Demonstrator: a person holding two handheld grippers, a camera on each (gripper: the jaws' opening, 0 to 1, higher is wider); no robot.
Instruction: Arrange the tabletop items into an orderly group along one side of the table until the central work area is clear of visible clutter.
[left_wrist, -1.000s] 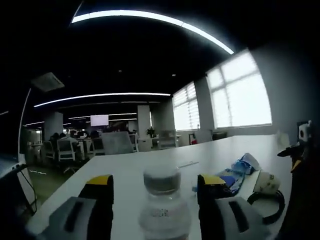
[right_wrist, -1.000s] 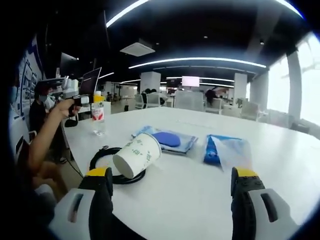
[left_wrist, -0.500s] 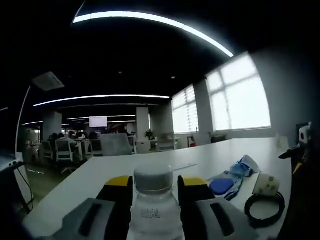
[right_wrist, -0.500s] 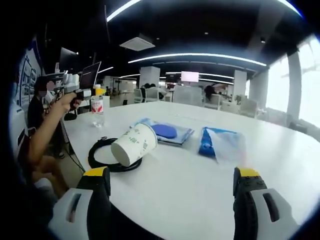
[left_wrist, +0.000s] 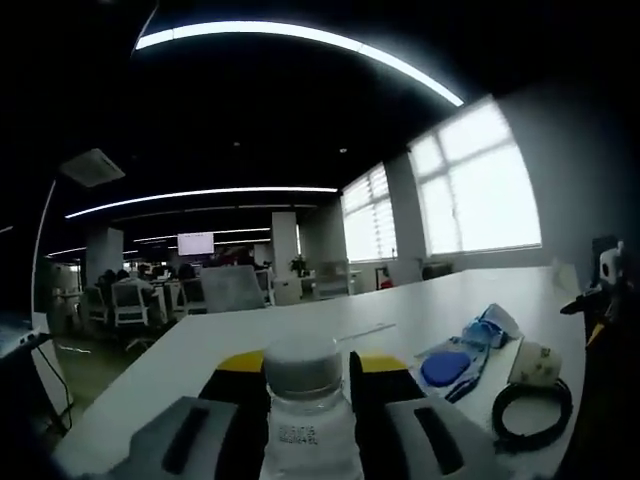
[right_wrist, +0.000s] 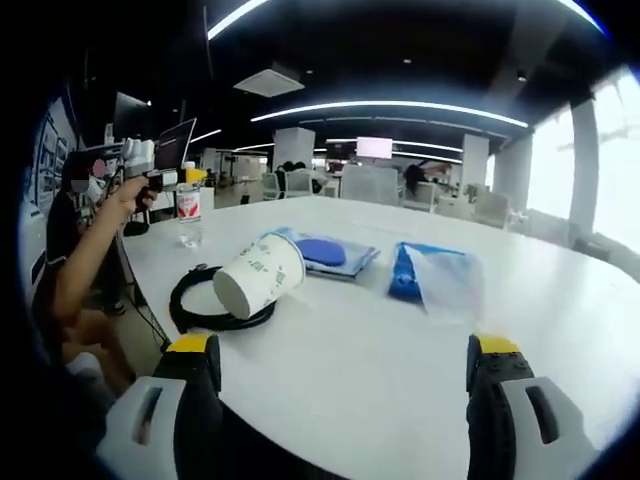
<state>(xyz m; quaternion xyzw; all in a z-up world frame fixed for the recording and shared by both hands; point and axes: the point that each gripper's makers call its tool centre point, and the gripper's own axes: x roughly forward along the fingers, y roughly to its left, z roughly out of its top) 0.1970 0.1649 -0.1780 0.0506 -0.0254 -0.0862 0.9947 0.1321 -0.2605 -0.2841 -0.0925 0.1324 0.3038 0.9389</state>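
We have the left gripper (left_wrist: 305, 385) pinched on the bottle (left_wrist: 303, 420) just under its cap, at the table (left_wrist: 400, 325) edge. The right gripper (right_wrist: 345, 375) hangs spread wide above bare table. We judge the bottle light, smooth and slippery; gripping below the cap seems safest.

A tipped cup (right_wrist: 252, 281) is propped on a coiled cable (right_wrist: 205, 311); two pouches (right_wrist: 335, 253) are laid behind, a bottle (right_wrist: 189, 212) far left.

Left gripper (left_wrist: 300, 375) clamped — right gripper (right_wrist: 345, 365) gaping (fingers wide apart).
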